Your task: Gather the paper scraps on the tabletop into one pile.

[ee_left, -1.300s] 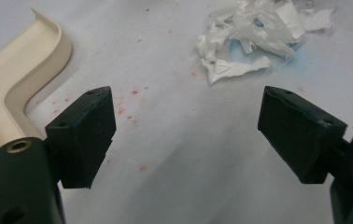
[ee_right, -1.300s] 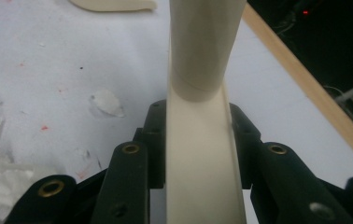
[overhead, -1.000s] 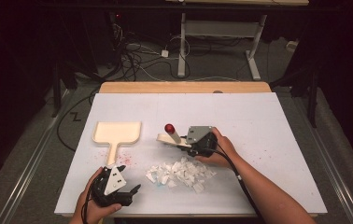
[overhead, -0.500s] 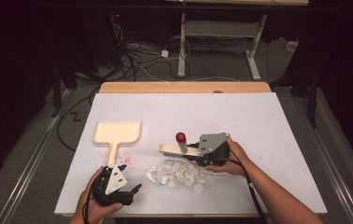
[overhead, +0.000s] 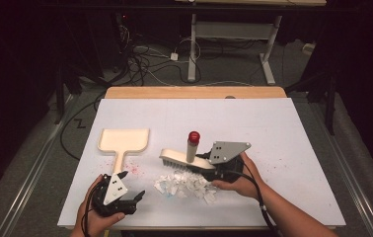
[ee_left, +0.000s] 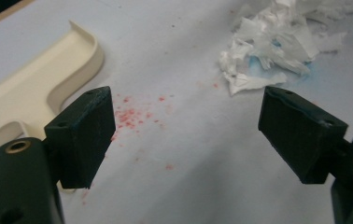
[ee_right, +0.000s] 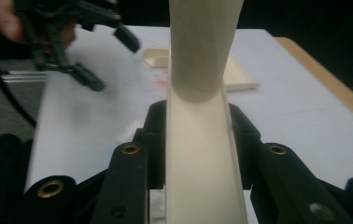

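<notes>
The sweeping looks barely begun: the heap of torn white paper scraps (overhead: 184,185) lies loose on the white tabletop (overhead: 283,128) in the lower middle of the high view, and the cream plastic dustpan (overhead: 123,140), at centre left, holds none of them and is not gripped. The right gripper (overhead: 214,165), at lower centre right in that view, is clamped on the cream hand brush with the red-capped upright handle (overhead: 184,159); its bristle head hangs just above the upper edge of the heap, not pressed into it. In the right gripper view the brush's cream back (ee_right: 205,163) runs straight up the middle of the frame, pinched between the two black pads (ee_right: 158,140) on either side. The left gripper (overhead: 125,200), at lower left of the high view, rests with its jaws spread wide and empty; in the left gripper view the dustpan's handle lies just beside the left-hand pad (ee_left: 83,135), and the scraps are at upper right. Left to do, I judge: grip the dustpan, set it by the heap, and brush the scraps in.
</notes>
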Demonstrator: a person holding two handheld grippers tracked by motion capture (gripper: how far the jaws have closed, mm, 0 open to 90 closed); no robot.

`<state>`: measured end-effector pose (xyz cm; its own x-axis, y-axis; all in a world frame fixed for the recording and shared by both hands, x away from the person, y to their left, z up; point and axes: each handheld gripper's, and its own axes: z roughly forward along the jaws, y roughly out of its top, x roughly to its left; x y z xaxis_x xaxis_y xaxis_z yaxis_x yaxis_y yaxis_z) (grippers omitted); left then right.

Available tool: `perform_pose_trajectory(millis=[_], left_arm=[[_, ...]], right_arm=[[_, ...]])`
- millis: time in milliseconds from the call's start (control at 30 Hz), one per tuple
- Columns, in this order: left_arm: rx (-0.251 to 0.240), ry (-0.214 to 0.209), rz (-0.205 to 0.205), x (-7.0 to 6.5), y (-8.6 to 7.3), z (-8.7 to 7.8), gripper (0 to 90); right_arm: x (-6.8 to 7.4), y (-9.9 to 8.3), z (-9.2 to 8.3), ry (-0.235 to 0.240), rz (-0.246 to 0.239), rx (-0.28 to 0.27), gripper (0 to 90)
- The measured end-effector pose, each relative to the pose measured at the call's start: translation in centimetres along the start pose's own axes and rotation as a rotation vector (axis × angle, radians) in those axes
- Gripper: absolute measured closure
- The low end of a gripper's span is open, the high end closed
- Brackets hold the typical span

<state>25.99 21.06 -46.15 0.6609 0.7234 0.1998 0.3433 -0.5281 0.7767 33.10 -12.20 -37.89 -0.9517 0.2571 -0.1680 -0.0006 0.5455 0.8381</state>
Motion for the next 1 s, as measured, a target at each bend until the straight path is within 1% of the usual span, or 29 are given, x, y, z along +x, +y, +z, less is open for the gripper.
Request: perform_pose_trajectory(millis=[33,67,100,133,167,200,233,300,333,367,433,467,500,533,567,600,633,667,700,733,767,800,833,867,900,933,967,1000], left_arm=[[-0.005,0.008,-0.016,0.1,0.0,-0.2,17.3],[-0.03,0.037,-0.031,0.5,0.0,-0.8,17.3],[-0.03,0.037,-0.031,0.5,0.0,-0.8,17.3],[-0.043,0.055,-0.04,0.8,0.0,-1.3,17.3],[-0.066,0.073,-0.063,1.2,-0.1,-1.6,17.3],[-0.106,0.109,-0.109,1.8,-0.2,-2.4,17.2],[-0.106,0.109,-0.109,1.8,-0.2,-2.4,17.3],[-0.135,0.113,-0.152,2.4,-0.5,-2.8,17.3],[-0.137,0.111,-0.167,2.5,-0.7,-2.8,17.3],[-0.134,0.109,-0.174,2.7,-0.8,-2.7,17.3],[-0.126,0.098,-0.177,2.7,-0.9,-2.5,17.4],[-0.122,0.094,-0.17,2.6,-0.9,-2.4,17.3],[-0.118,0.089,-0.163,2.4,-0.9,-2.3,17.4],[-0.116,0.087,-0.153,2.3,-0.8,-2.2,17.4],[-0.112,0.082,-0.145,2.1,-0.7,-2.1,17.4],[-0.109,0.076,-0.137,2.0,-0.6,-2.0,17.4],[-0.105,0.07,-0.133,1.9,-0.6,-1.9,17.4],[-0.099,0.067,-0.126,1.8,-0.6,-1.8,17.4],[-0.092,0.061,-0.119,1.7,-0.6,-1.6,17.4],[-0.085,0.056,-0.114,1.6,-0.5,-1.5,17.4],[-0.078,0.052,-0.11,1.5,-0.5,-1.4,17.4],[-0.074,0.047,-0.106,1.4,-0.5,-1.3,17.4],[-0.07,0.042,-0.102,1.3,-0.4,-1.2,17.4],[-0.064,0.041,-0.096,1.2,-0.4,-1.1,17.4],[-0.059,0.038,-0.093,1.2,-0.4,-1.0,17.4],[-0.056,0.034,-0.088,1.1,-0.3,-0.9,17.4],[-0.052,0.033,-0.083,1.0,-0.3,-0.9,17.4],[-0.049,0.033,-0.078,1.0,-0.3,-0.8,17.4]], right_arm=[[1.0,0.1,0.4,0.037,0.055,0.0,67.6],[1.5,0.1,0.8,0.054,0.081,0.003,67.6],[1.5,0.1,0.8,0.054,0.081,0.003,67.6],[1.9,0.1,1.2,0.069,0.106,0.015,67.6],[3.0,-0.1,2.3,0.08,0.159,0.045,67.6],[3.5,-0.2,2.9,0.084,0.185,0.06,67.6],[4.0,-0.3,3.5,0.084,0.222,0.067,67.6],[4.8,-0.5,4.6,0.084,0.232,0.09,67.6],[4.8,-0.5,4.6,0.084,0.232,0.09,67.6],[5.2,-0.6,5.1,0.084,0.232,0.106,67.6],[5.7,-0.7,6.0,0.063,0.22,0.128,67.6],[5.8,-1.0,6.6,0.032,0.205,0.138,67.6],[5.7,-1.1,6.7,0.025,0.221,0.13,67.7],[5.7,-1.1,6.7,0.025,0.221,0.13,67.7],[5.2,-1.2,6.5,-0.007,0.217,0.144,67.6],[5.2,-1.2,6.5,-0.007,0.217,0.144,67.6],[5.0,-1.3,6.3,-0.024,0.213,0.153,67.6],[4.4,-1.7,5.6,-0.028,0.224,0.163,67.6],[4.2,-2.0,5.2,-0.035,0.232,0.163,67.6],[4.2,-2.0,5.2,-0.035,0.232,0.163,67.6],[3.7,-2.4,4.2,-0.052,0.231,0.176,67.6],[3.7,-2.4,4.2,-0.052,0.231,0.176,67.6],[3.2,-2.7,3.2,-0.052,0.236,0.155,67.6],[3.0,-2.8,2.6,-0.057,0.245,0.155,67.6],[3.0,-2.8,2.6,-0.057,0.245,0.155,67.6],[2.5,-2.8,1.4,-0.053,0.254,0.114,67.6],[2.3,-2.7,0.7,-0.041,0.256,0.09,67.6],[2.3,-2.7,0.7,-0.041,0.256,0.09,67.6]])
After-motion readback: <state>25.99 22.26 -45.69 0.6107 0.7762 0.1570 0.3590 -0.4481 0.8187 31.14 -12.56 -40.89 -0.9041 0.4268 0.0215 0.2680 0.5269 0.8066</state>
